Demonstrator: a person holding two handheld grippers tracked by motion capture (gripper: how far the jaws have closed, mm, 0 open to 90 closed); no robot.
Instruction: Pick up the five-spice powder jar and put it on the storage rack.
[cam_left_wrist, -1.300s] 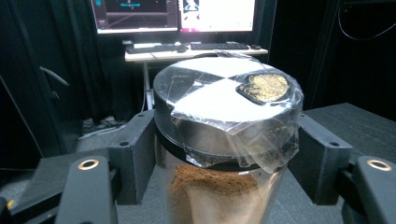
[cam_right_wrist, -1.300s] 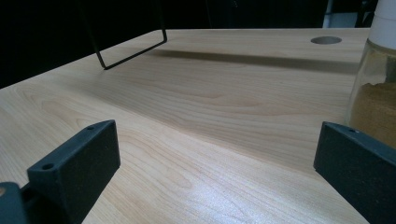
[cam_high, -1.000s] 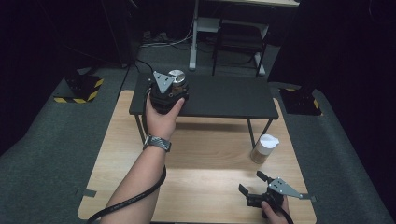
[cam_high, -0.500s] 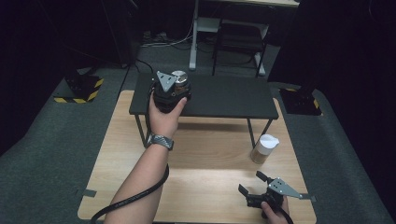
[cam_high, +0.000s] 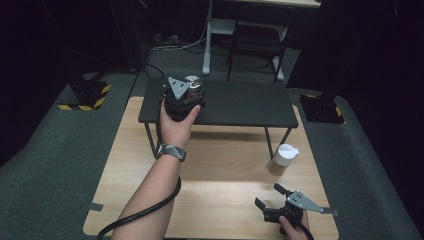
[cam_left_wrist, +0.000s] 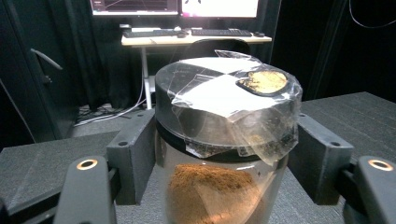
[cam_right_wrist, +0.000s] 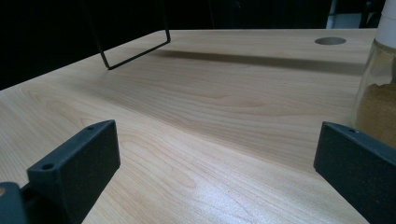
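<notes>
A glass jar of brown powder, with a black lid covered in clear tape, stands on the left end of the black raised shelf. My left gripper is shut on it, a black pad pressed on each side just below the lid. The same jar shows past the gripper's grey plate in the high view. At the table's front right, my right gripper rests low and open, and in the right gripper view the jaws of this gripper have bare wood between them.
A second jar with a white lid and brown powder stands on the wooden table below the shelf's right leg, and this jar is close by my right jaw. The shelf's thin black legs rise from the table. Dark floor surrounds the table.
</notes>
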